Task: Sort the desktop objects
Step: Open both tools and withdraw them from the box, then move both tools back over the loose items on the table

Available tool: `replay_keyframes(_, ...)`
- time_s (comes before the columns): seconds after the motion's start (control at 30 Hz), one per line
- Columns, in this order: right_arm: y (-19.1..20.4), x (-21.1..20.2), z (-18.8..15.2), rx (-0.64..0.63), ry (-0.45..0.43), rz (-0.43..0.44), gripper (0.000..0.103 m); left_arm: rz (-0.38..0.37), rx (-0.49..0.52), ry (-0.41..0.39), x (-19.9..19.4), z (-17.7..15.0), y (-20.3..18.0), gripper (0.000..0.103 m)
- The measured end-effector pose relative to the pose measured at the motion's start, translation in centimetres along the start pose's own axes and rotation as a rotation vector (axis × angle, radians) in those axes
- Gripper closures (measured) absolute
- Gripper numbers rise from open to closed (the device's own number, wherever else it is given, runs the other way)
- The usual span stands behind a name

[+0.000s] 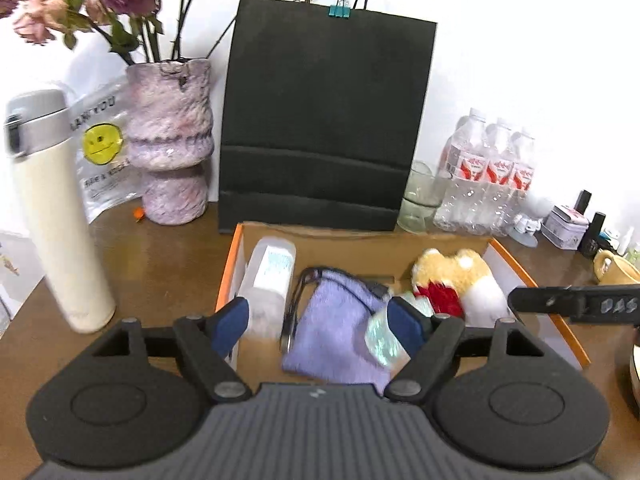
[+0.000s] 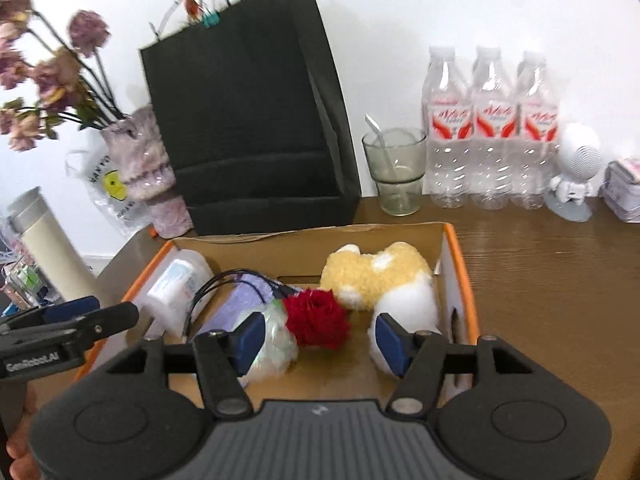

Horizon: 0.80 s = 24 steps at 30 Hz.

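Observation:
An orange-rimmed cardboard box (image 1: pixel 230 268) (image 2: pixel 460 264) sits on the brown table. In it lie a white bottle (image 1: pixel 268 276) (image 2: pixel 176 286), a lilac cloth pouch (image 1: pixel 336 340) (image 2: pixel 236 306) with a black cord, a wrapped red flower (image 2: pixel 318 318) (image 1: pixel 438 294) and a yellow-and-white plush toy (image 1: pixel 452 270) (image 2: pixel 380 276). My left gripper (image 1: pixel 320 320) is open and empty above the pouch. My right gripper (image 2: pixel 320 338) is open and empty above the red flower; it also shows in the left wrist view (image 1: pixel 576 304).
A black paper bag (image 1: pixel 324 120) stands behind the box. A cream thermos (image 1: pixel 56 216) and a pink vase of dried flowers (image 1: pixel 172 140) stand on the left. A glass (image 2: pixel 396 172), three water bottles (image 2: pixel 488 128), a small white figure (image 2: pixel 576 168) and a yellow mug (image 1: pixel 612 268) are on the right.

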State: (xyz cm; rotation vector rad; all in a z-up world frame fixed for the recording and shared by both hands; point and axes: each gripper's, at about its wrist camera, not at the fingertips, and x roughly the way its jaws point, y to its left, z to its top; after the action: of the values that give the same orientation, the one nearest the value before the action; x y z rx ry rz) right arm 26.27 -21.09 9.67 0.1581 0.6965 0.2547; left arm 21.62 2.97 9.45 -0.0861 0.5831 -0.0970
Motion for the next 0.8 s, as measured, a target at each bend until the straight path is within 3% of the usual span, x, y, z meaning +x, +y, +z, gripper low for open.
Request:
replay_keyframes(0.2, -0.5, -5.5, -3.7, 0.069, -0.050, 0.044, 0.034, 0.021, -0.018, -0.006, -4.5, -3.4, -1.1, 0.020)
replay_keyframes(0.3, 0.2, -7.2, -5.8, 0.043, -0.066, 0.018, 0.033, 0.038, 0.013, -0.003, -6.8, -5.0, -1.9, 0.017)
replay_keyframes(0.37, 0.8, -8.5, -7.4, 0.023, -0.075, 0.000, 0.024, 0.038, 0.030, -0.001, -8.2, -5.8, -2.3, 0.008)
replay_keyframes(0.47, 1.4, -10.3, -9.9, -0.004, -0.089, -0.017, 0.020, 0.047, 0.070, 0.011, -10.4, -7.5, -2.9, 0.004)
replay_keyframes(0.8, 3.1, -15.4, -18.5, -0.029, -0.130, -0.033, 0.011, 0.062, 0.097, 0.027, -16.4, -14.9, -4.0, 0.000)
